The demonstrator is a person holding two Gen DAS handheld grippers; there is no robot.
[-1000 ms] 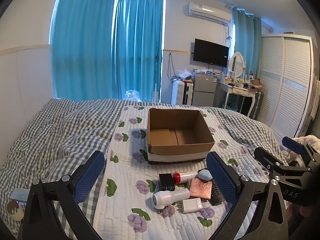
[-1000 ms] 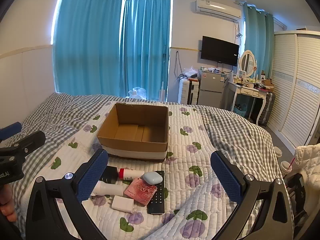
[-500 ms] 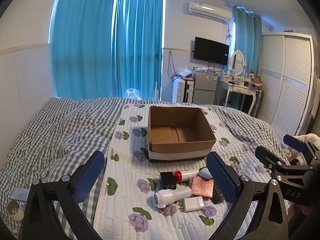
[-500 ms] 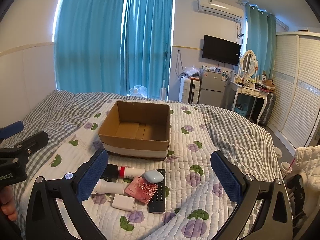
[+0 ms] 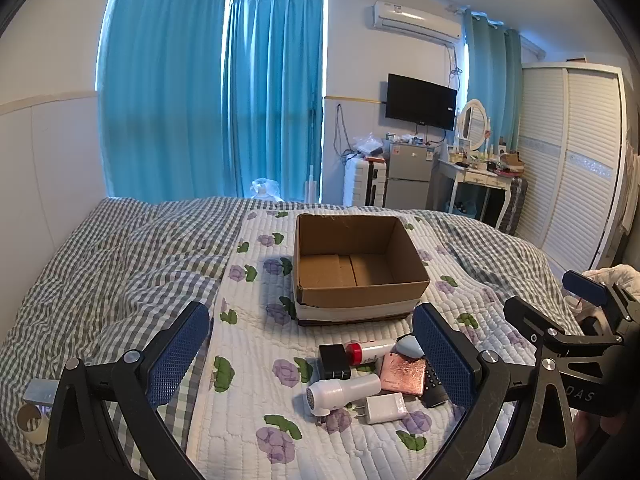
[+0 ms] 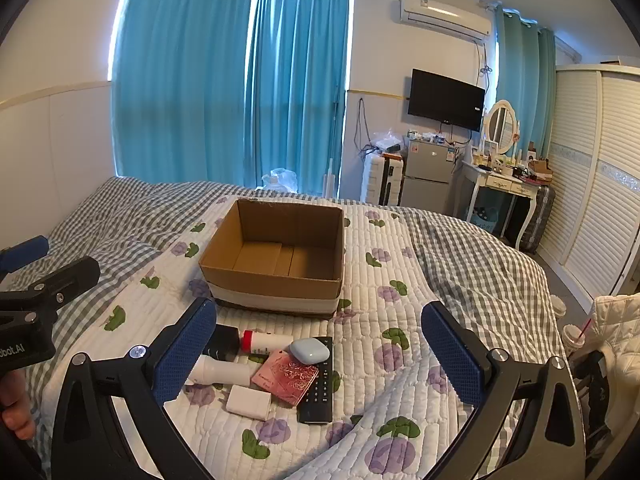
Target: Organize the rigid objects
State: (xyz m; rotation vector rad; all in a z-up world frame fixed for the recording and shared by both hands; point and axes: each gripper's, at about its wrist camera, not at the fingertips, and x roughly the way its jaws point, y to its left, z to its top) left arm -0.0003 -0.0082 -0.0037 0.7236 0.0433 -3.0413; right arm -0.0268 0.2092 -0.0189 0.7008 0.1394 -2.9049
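An open, empty cardboard box sits on the quilted bed. In front of it lies a pile: a black box, a white tube with red cap, a pale blue case, a pink patterned box, a black remote, a white mini dryer and a white charger. My left gripper is open above the pile's left. My right gripper is open above the pile. Both are empty.
A grey checked duvet covers the bed's left and far right. A tape roll lies at the left edge. A fridge, dressing table, wardrobe and blue curtains stand beyond the bed.
Both grippers have drifted slightly toward the pile; the objects and box sit a little higher in both views. Nothing was grasped or moved.
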